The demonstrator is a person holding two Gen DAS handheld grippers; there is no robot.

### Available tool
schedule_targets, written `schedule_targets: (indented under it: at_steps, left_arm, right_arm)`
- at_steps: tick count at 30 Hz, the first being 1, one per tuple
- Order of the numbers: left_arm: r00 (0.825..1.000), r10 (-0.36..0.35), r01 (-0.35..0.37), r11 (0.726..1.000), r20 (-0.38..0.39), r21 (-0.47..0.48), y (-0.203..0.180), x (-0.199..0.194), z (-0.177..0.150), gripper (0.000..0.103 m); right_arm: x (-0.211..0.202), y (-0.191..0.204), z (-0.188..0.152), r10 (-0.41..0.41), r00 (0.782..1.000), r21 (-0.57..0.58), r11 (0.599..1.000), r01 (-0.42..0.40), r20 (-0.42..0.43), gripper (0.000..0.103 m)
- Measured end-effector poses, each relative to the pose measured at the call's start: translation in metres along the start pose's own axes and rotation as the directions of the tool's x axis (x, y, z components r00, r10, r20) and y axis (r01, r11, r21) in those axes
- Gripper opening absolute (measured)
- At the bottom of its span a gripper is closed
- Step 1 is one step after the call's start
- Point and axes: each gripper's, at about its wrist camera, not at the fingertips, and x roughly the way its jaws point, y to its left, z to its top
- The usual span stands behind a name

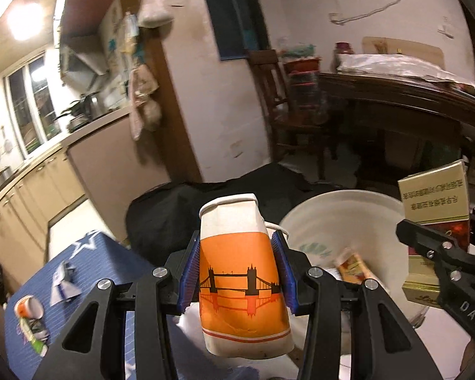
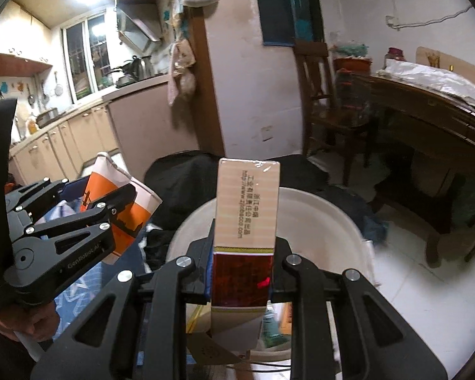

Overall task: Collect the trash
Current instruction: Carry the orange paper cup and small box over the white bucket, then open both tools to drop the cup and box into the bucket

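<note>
Now the left gripper (image 1: 239,267) clamps a crushed paper cup (image 1: 241,281) between its blue pads (image 1: 190,272), filling the lower middle of the left wrist view; the cup is orange and white (a dark bridge outline is printed across it) and its rim is squashed flat. At the right of that view the right gripper (image 1: 440,253) pinches a cigarette box (image 1: 435,218), gold on top and dark red lower down, just beside the white bucket (image 1: 319,218). From the right wrist view the box (image 2: 245,240) stands upright in the closed fingers, centred over the bucket (image 2: 316,221), with some wrappers lying inside. Toward the lower left of the left view, a blue cloth (image 1: 110,262) carries another cup (image 1: 28,307) and scraps of paper (image 1: 63,285).
</note>
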Motion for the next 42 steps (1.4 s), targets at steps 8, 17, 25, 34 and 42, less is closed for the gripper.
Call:
schedule_targets:
  at_steps: [8,17,25,34,42]
  left_arm:
    - [0.996,-0.09,0.09,0.995,-0.011,0.048,-0.04,0.022,0.009,0.046]
    - [0.985,-0.162,0.165,0.985,-0.059,0.055,-0.058,0.044,0.001,0.046]
    - [0.981,-0.179,0.184,0.981,-0.076,0.069,-0.062,0.053,0.0,0.046]
    - [0.977,-0.193,0.201,0.977,-0.095,0.076,-0.059,0.065,-0.001,0.046]
    - [0.97,-0.226,0.234,0.968,-0.087,0.095,-0.056,0.066,0.002,0.046]
  right_arm:
    - [0.005,-0.02,-0.004,-0.12,0.993,-0.059,0.991,0.119,0.001,0.021]
    - [0.008,-0.043,-0.006,-0.172,0.985,-0.065,0.983,0.171,-0.002,0.021]
    - [0.011,-0.057,-0.002,-0.173,0.985,-0.054,0.984,0.172,-0.012,0.021]
    - [0.025,-0.07,0.001,-0.084,0.994,-0.018,0.996,0.083,-0.068,0.021]
    - [0.03,-0.079,0.011,0.029,0.994,0.012,1.0,-0.028,-0.104,0.021]
